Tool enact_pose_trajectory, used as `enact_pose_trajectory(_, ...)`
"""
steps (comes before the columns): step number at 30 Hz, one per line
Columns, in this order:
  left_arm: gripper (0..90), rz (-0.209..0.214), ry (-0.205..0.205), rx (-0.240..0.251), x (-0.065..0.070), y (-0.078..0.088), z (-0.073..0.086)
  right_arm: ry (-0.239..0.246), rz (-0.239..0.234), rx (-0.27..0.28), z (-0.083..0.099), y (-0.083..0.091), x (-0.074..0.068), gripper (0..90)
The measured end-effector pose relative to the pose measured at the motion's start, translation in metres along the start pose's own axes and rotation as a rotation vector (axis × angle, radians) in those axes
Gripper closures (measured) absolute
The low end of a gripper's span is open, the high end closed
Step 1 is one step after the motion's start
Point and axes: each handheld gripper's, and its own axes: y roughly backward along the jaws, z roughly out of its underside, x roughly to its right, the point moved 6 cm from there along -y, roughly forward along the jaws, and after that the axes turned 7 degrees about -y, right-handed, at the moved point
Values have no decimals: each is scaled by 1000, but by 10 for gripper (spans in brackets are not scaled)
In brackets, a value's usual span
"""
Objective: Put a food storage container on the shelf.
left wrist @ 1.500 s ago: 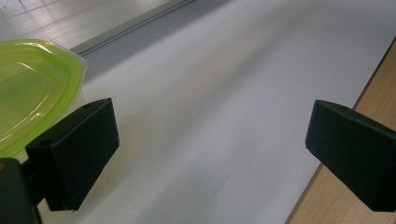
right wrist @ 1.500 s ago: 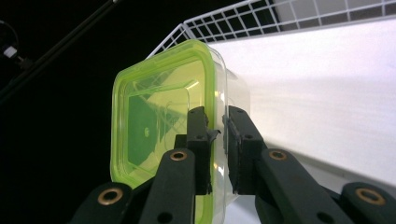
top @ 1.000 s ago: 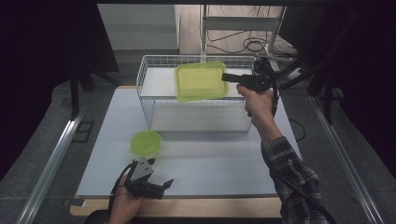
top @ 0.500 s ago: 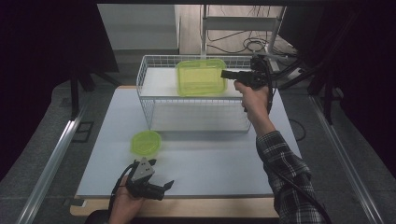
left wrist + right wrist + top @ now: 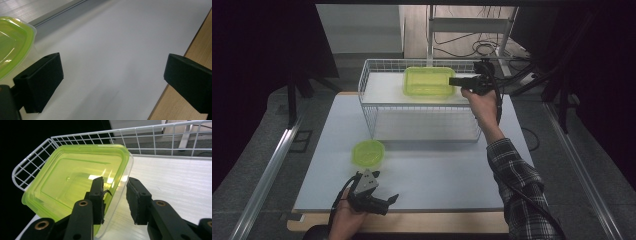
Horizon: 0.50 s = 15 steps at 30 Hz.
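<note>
Step in hand, as judged: setting the green box point(image 5: 428, 81) on the top shelf of the wire rack point(image 5: 367, 107) and letting go. To do it well, the box needed to sit flat on the white shelf before the pads cleared its wall; then the right gripper point(image 5: 115, 195) should back straight out along its own line, so the near rim was not dragged or tipped.

Right gripper: jaws had just been opening. 1 jaw stood inside the box, the other outside, the clear wall between them with a gap on the outer side. Grip looked released, pads no longer pressing.

Box: on the rack's top shelf, inside the wire rail, tilted somewhat in the right gripper view.

Left gripper point(image 5: 112, 75): jaws wide apart, nothing between them, low over the white mat point(image 5: 120, 45). A round green lid point(image 5: 368, 152) lay just beside it.
</note>
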Motion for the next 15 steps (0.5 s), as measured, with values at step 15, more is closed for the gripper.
enact_pose_trajectory(15, 22, 0, -3, -1, 0, 0, 0, 108, 88, -3, -2, -5, -2, 498)
